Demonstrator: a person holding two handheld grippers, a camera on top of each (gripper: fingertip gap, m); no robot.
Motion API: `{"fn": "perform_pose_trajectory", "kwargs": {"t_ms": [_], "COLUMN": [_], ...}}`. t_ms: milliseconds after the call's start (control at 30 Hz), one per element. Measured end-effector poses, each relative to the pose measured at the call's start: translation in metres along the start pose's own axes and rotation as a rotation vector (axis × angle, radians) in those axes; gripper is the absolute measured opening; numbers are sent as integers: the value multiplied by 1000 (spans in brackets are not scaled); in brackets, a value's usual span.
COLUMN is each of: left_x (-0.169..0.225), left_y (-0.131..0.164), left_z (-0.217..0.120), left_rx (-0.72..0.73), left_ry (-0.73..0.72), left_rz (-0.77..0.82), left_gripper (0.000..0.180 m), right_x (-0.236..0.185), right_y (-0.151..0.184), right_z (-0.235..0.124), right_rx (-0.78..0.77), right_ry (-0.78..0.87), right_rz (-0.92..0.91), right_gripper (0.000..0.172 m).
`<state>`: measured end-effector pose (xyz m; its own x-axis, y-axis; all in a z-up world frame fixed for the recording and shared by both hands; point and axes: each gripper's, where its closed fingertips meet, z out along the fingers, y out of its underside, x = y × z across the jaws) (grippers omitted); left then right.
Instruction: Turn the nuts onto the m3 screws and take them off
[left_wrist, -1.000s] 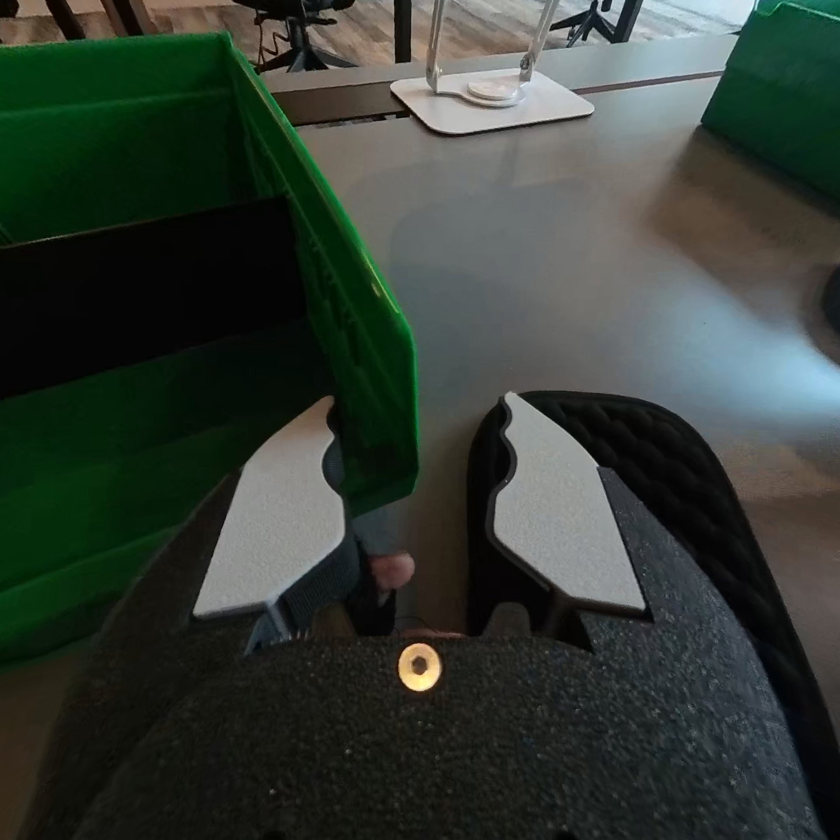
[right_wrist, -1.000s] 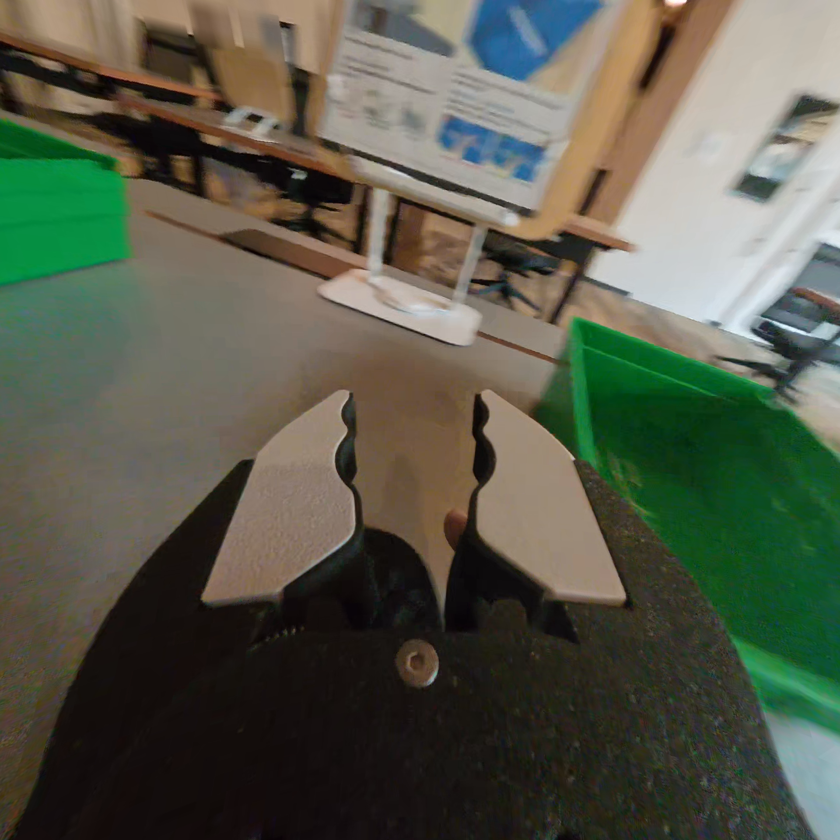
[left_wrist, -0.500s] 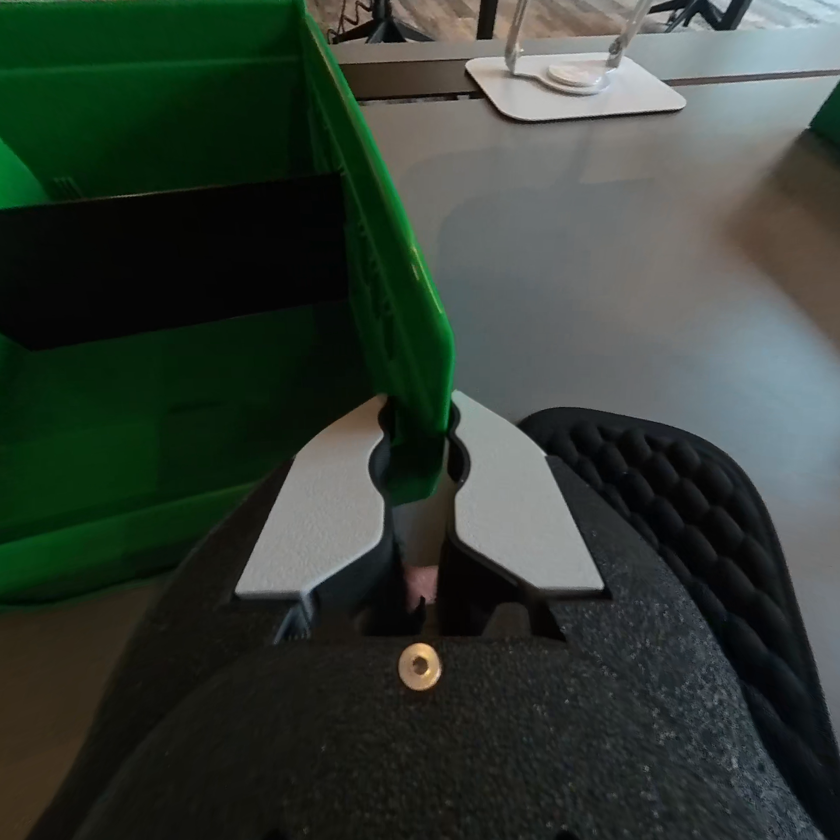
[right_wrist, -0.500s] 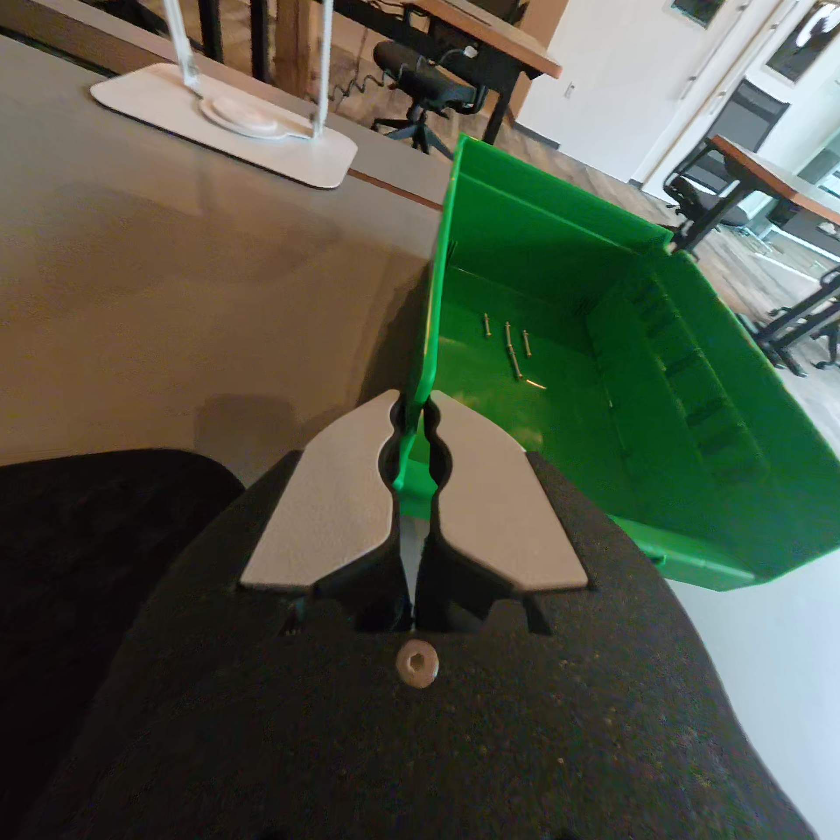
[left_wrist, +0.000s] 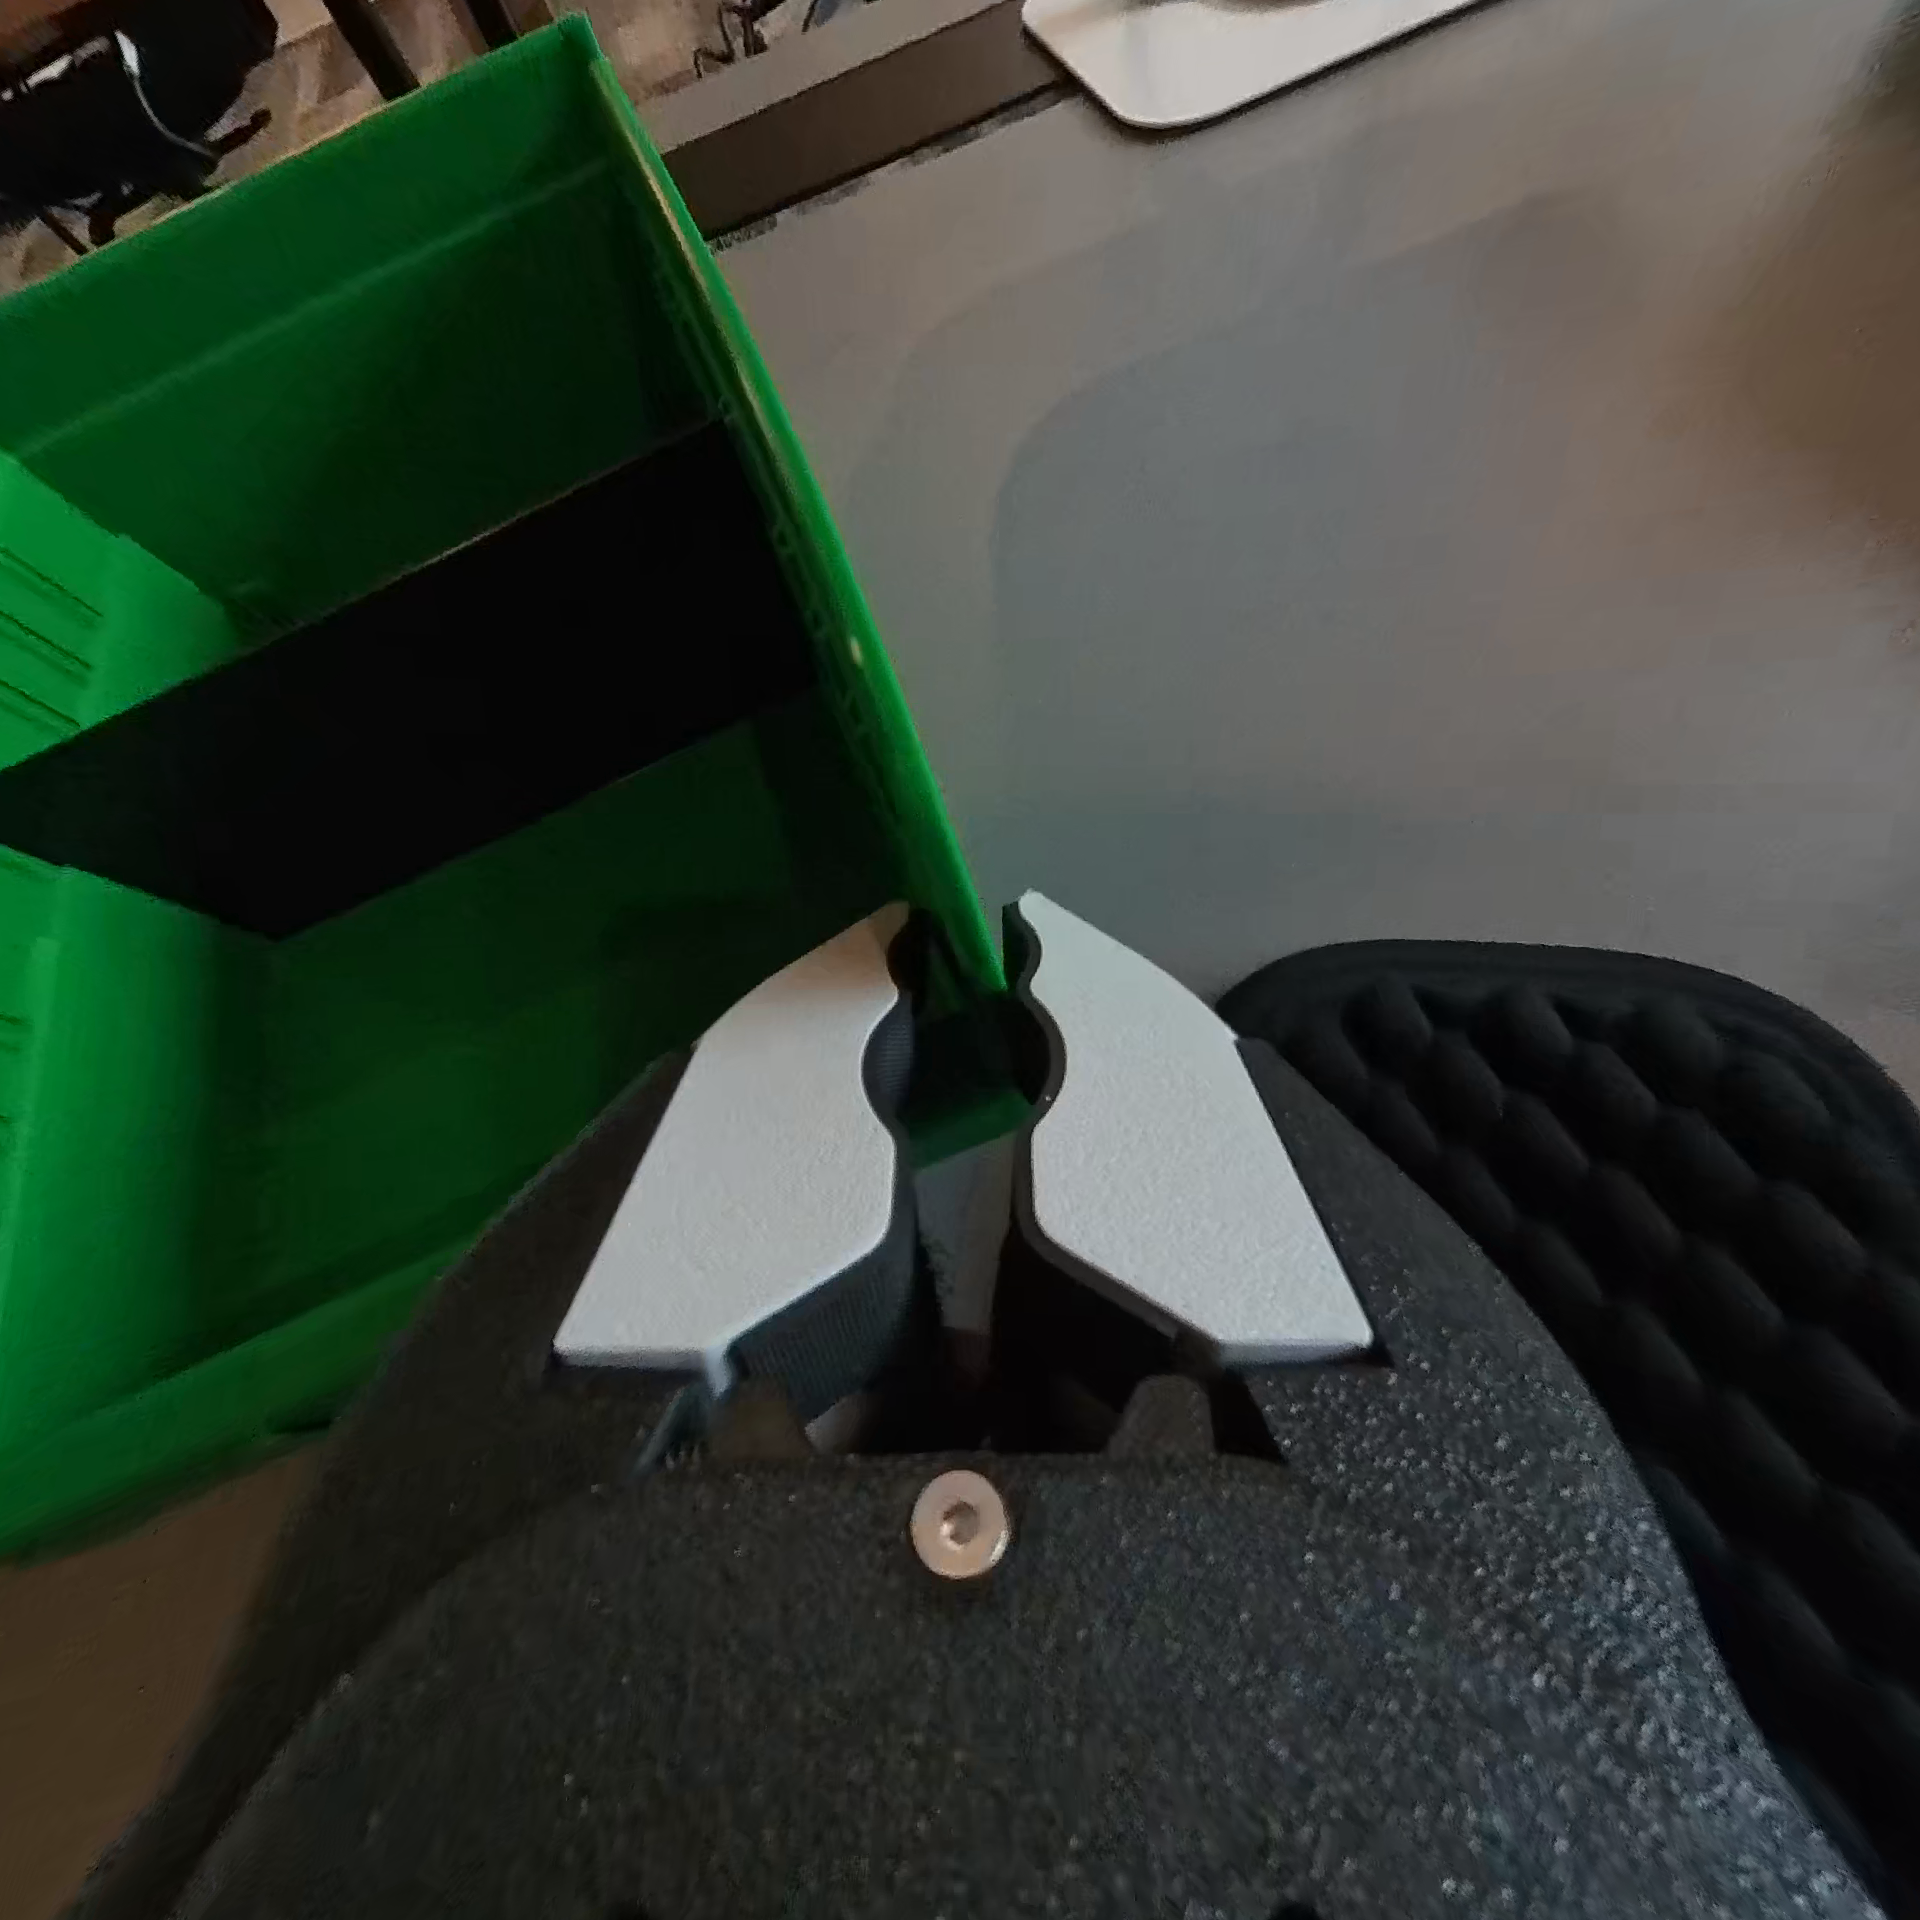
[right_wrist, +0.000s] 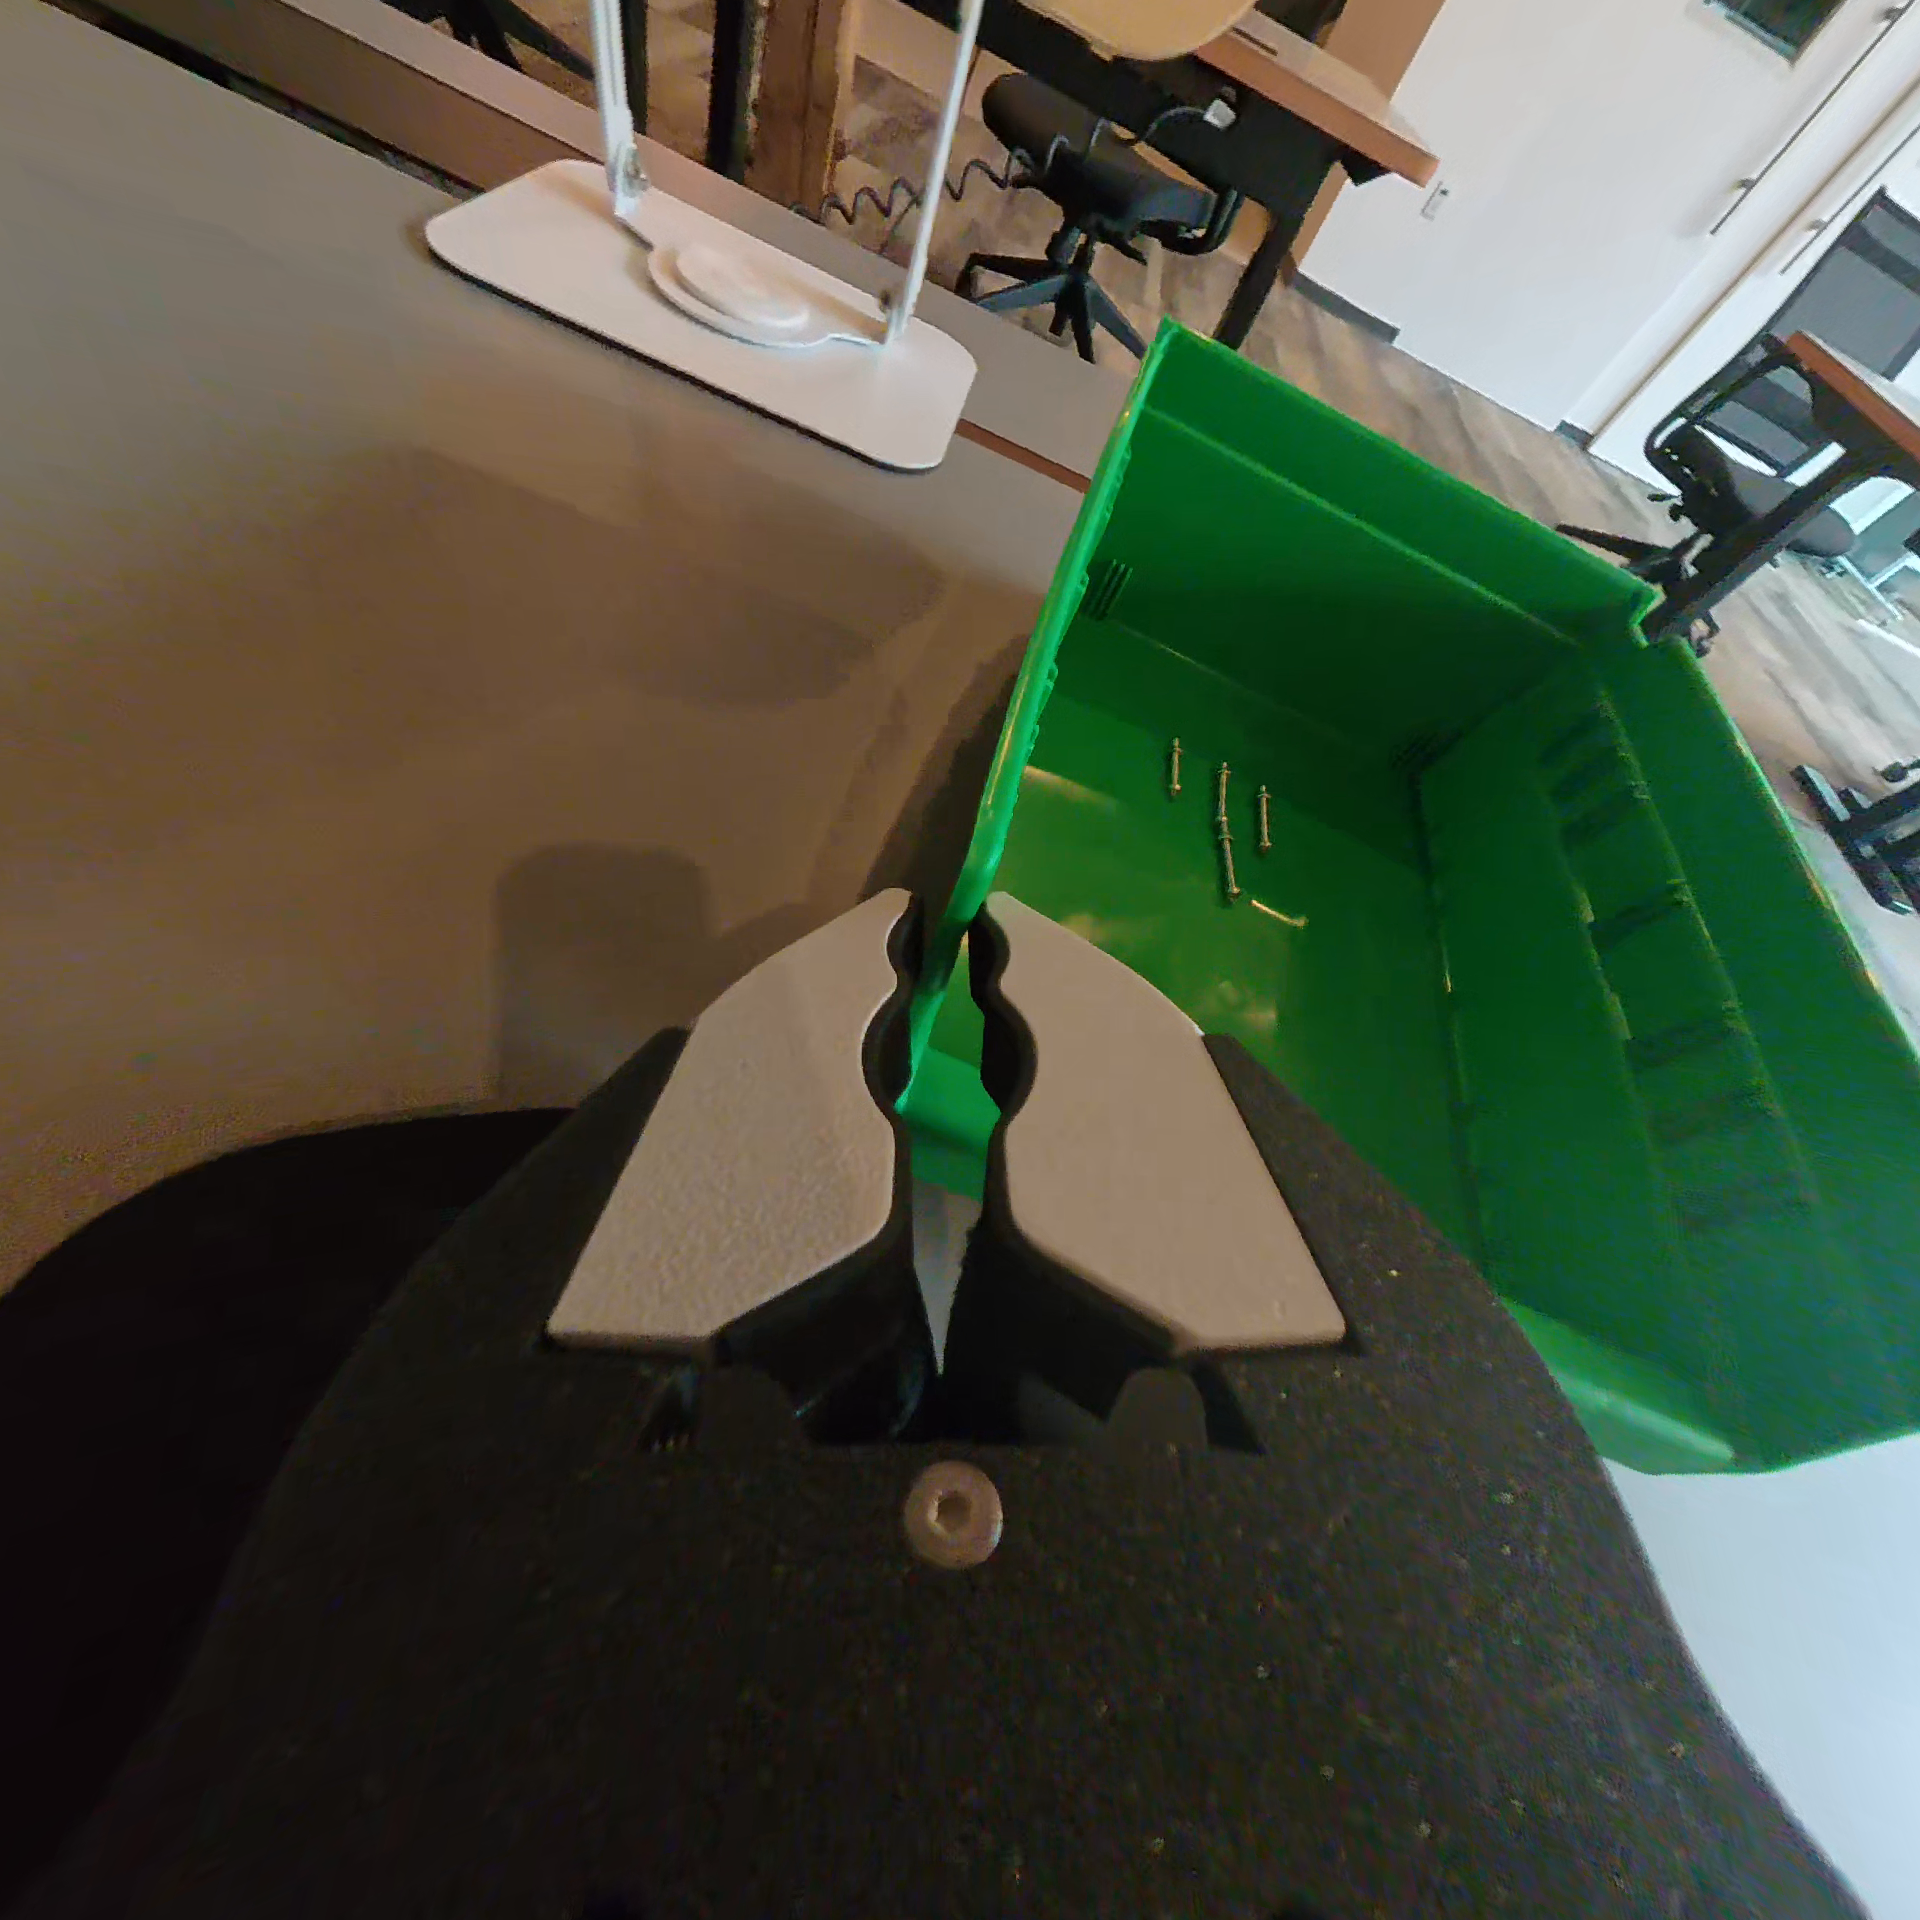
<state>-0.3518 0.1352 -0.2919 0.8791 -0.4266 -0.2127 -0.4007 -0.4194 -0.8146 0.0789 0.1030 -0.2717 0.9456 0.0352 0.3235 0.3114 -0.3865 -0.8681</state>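
Screws: several thin brass-coloured screws (right_wrist: 1226, 821) lie loose on the floor of a green bin (right_wrist: 1507, 935), toward its far wall; some seem to carry small nuts near their ends, though they are too small to be sure.
Where they are: inside the bin on the right side of the grey table (right_wrist: 416, 623), well beyond the fingertips and not touched by anything.
Right gripper: the right gripper (right_wrist: 948, 966) is clamped on the near left wall of that green bin, its pale fingers (right_wrist: 1122, 1143) pressing the thin plastic edge from both sides.
Left gripper: the left gripper (left_wrist: 961, 997) is closed in the same way on the right wall of a second green bin (left_wrist: 312, 520), which has a black divider (left_wrist: 416, 686) across its middle; no contents show in it.
Step in hand: judged from the grips, this is set-up, positioning the two bins, and no threading has begun.
Next move: likely to settle the bins, release both walls, then reach in for one screw; that calls for a fine pinch, since the screws are thin and lie flat.
Surroundings: a black padded mat (left_wrist: 1610, 1195) lies between the bins at the near edge; a white stand base (right_wrist: 707, 301) sits at the far side of the table.
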Motion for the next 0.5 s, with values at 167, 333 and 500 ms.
{"fn": "perform_pose_trajectory", "kwargs": {"t_ms": [167, 333, 500], "left_x": [16, 40, 64], "left_y": [-10, -22, -32], "left_z": [11, 20, 27], "left_rx": [-9, -18, -30], "left_ry": [40, 70, 95], "left_rz": [33, 56, 63], "left_gripper": [13, 13, 14], "right_x": [-18, -39, -59], "right_y": [-9, -18, -27], "right_z": [3, 7, 10], "right_rx": [3, 7, 16], "right_ry": [-35, -69, -101], "right_rz": [-4, -27, -42], "right_gripper": [7, 7, 8]}}
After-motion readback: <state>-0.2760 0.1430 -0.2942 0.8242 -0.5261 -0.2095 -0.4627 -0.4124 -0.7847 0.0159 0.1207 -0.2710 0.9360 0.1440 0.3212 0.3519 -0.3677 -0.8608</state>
